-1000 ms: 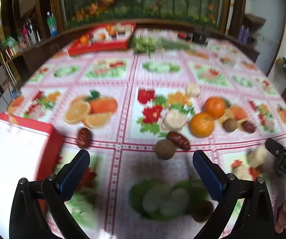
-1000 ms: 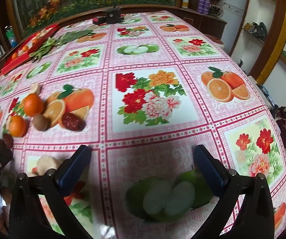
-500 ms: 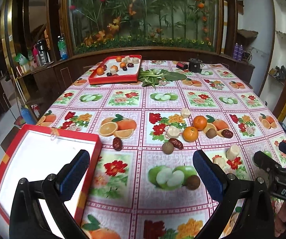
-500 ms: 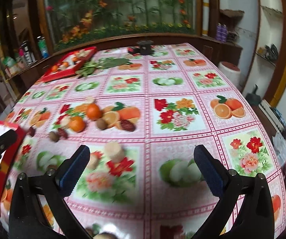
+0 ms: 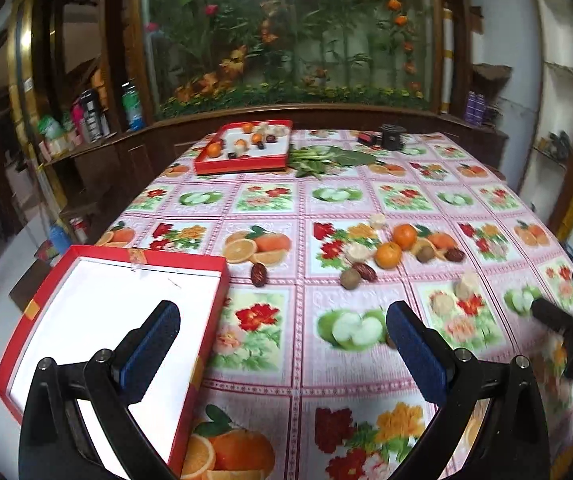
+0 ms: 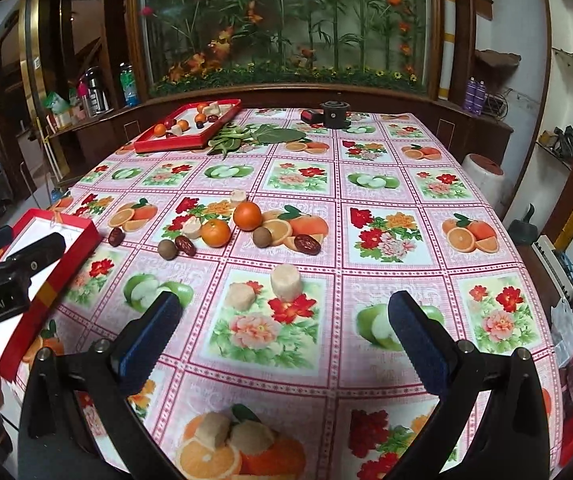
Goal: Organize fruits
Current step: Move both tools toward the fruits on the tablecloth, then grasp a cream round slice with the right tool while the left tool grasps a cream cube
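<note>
Right wrist view: both grippers, right (image 6: 282, 320) and left (image 5: 282, 330), spread wide, hold nothing; oranges (image 6: 215, 233) at eleven o'clock, tray (image 6: 68, 258) at nine.

Soft, even daylight, strong fisheye bending and dark corners; left wrist view slightly motion-blurred, worst at its right edge; right wrist view sharp.

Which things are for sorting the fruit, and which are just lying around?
For the job: two oranges, dates, brown round fruits, pale chunks, empty red tray.

Lying about: green leaves, black stand, bottles.
</note>
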Motion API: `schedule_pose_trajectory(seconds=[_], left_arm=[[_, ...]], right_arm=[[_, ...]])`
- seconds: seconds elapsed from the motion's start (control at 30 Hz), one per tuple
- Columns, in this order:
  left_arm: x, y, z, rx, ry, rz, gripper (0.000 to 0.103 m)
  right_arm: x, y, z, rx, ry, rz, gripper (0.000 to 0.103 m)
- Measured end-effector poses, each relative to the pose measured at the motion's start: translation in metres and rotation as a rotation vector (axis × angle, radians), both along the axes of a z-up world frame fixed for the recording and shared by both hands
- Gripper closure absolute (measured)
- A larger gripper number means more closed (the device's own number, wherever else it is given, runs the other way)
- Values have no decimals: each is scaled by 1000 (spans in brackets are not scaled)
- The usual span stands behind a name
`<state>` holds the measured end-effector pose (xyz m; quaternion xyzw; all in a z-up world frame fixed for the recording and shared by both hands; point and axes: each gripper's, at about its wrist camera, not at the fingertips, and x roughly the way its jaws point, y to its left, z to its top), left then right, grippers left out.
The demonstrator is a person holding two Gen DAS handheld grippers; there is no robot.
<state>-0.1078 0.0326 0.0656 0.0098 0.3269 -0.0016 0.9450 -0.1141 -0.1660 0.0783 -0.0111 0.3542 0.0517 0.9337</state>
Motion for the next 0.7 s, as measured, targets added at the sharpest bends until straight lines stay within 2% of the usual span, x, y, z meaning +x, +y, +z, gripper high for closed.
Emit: schedule_pose_trajectory(seconds=[0.07,0.23,0.33,0.47,0.53,0.6,0.7], left_arm=[[-5,1,-9,-58,14,-73,0],[-17,-17,-25,-111,61,-226,0],[-30,-28,-30,-87,48,-276,0],[-27,-24,-31,-25,83,-236,0],[-27,-17,-28,-26,84,-225,1],[-31,-17,-25,-43,78,-254,1],[-40,-31,-26,-4,82,-336,1]], right_arm=[[-7,-11,-1,-13,-4,-8,0],[-31,-45,-12,-40,13,-20,0],[-46,-55,-20,-46,21,-5,0],[-61,-50,-31,-28,43,64,0],[-61,-42,-36,-21,59,93,0],[-60,-35,-42,-18,72,119,0],[-60,-30,-51,-2,102,149,0]])
